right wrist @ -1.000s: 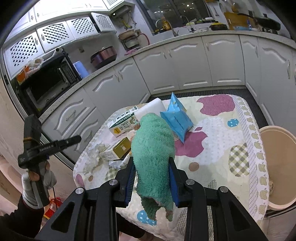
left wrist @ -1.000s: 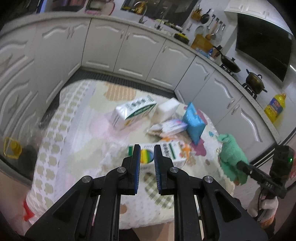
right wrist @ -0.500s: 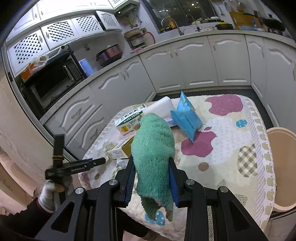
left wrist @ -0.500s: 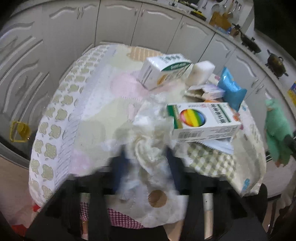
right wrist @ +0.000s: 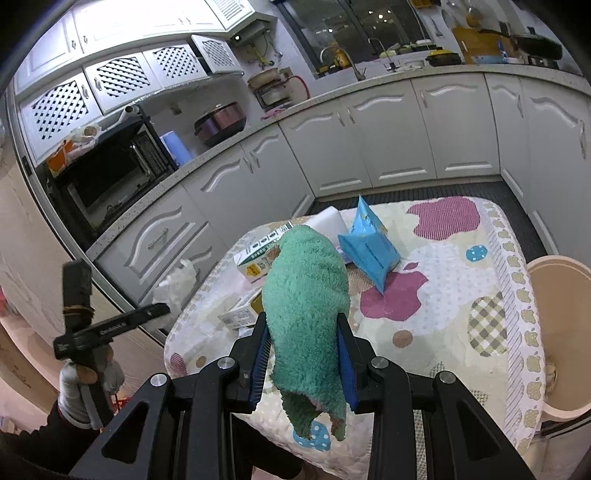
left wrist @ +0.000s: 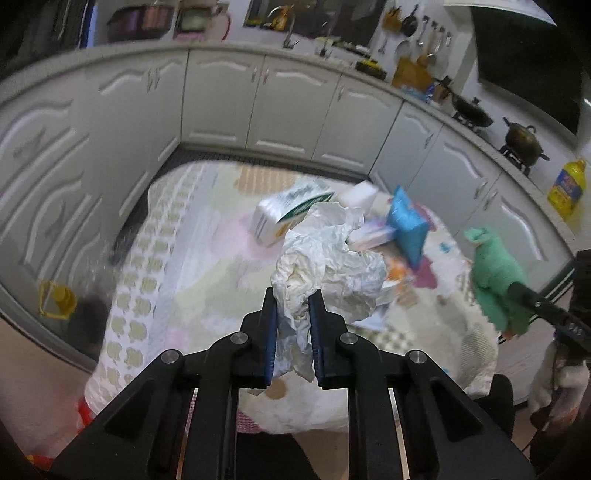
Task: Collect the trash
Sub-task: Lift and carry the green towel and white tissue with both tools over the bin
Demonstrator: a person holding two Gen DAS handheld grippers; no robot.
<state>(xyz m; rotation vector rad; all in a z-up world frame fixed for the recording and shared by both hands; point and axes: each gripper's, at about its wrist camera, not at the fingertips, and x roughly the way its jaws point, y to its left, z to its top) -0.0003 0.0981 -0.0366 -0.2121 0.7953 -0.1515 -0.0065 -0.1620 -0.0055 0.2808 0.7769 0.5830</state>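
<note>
A table [right wrist: 461, 295] under a patchwork-print cover carries the clutter; a blue pouch [right wrist: 369, 247] stands tilted near the middle; a white block [right wrist: 328, 218] lies behind it; a green-and-white box [right wrist: 258, 254] and a second, smaller box [right wrist: 240, 314], seemingly on papers, lie toward the left edge.

Even indoor light, strong fisheye bend

Left view smeared with motion blur (cabinets [left wrist: 280, 107] especially); right view sharp, corners black, upper cupboards [right wrist: 122, 33] glaring.

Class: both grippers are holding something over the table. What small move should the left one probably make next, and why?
Probably carry the crumpled white paper wad, pinched in the left gripper and lifted off the table, across to the beige round bin beside the far edge; the right gripper is occupied with the green fluffy cloth.
</note>
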